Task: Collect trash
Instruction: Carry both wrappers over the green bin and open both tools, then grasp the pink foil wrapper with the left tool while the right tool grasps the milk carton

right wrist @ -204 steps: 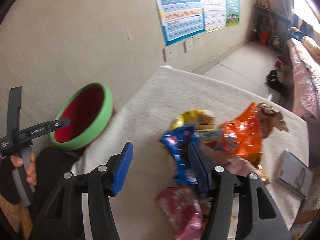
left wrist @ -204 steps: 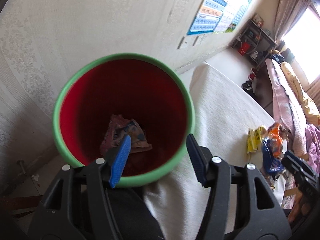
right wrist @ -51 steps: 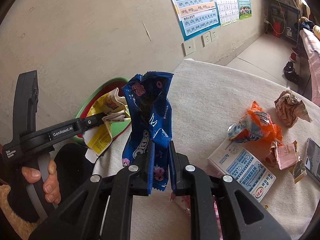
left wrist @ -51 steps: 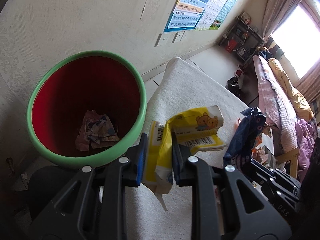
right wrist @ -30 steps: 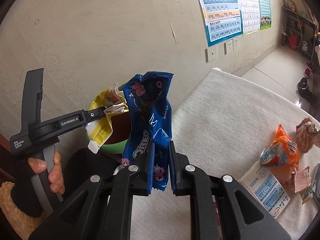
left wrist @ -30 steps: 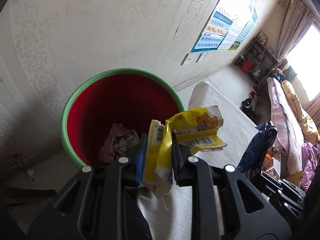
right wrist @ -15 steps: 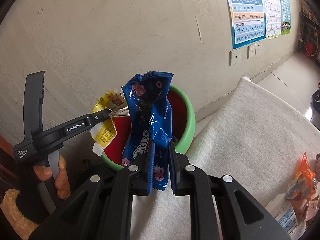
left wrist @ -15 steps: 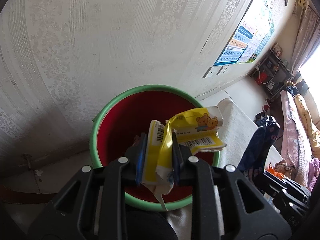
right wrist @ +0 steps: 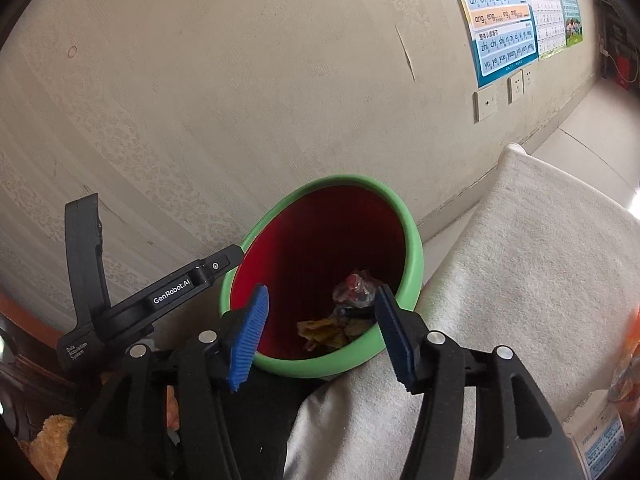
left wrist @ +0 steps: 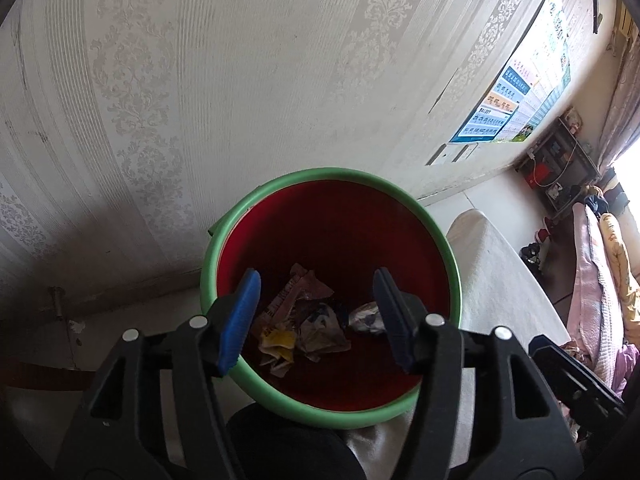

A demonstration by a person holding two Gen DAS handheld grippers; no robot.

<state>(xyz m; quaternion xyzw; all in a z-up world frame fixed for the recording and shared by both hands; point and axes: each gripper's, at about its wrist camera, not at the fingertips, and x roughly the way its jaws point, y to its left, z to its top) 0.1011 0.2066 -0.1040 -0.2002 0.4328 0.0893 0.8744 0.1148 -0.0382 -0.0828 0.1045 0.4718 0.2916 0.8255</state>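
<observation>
A red bin with a green rim (left wrist: 451,264) (right wrist: 416,256) stands by the wall beside the table. Several crumpled wrappers (left wrist: 304,320) (right wrist: 344,320) lie at its bottom, among them a yellow one (left wrist: 280,338). My left gripper (left wrist: 316,320) is open and empty right above the bin's mouth. My right gripper (right wrist: 320,330) is open and empty above the bin's near rim. The left gripper's arm also shows in the right wrist view (right wrist: 176,288), at the bin's left side.
The patterned wall (left wrist: 200,80) rises close behind the bin. The table under a white cloth (right wrist: 520,264) lies to the right, with an orange wrapper (right wrist: 630,352) and a printed white packet (right wrist: 600,436) at its right edge. A dark chair seat (left wrist: 288,444) is below the bin.
Both grippers have opened over the bin. The yellow wrapper has left the left gripper and the blue Oreo wrapper has left the right one; both are gone from the jaws.
</observation>
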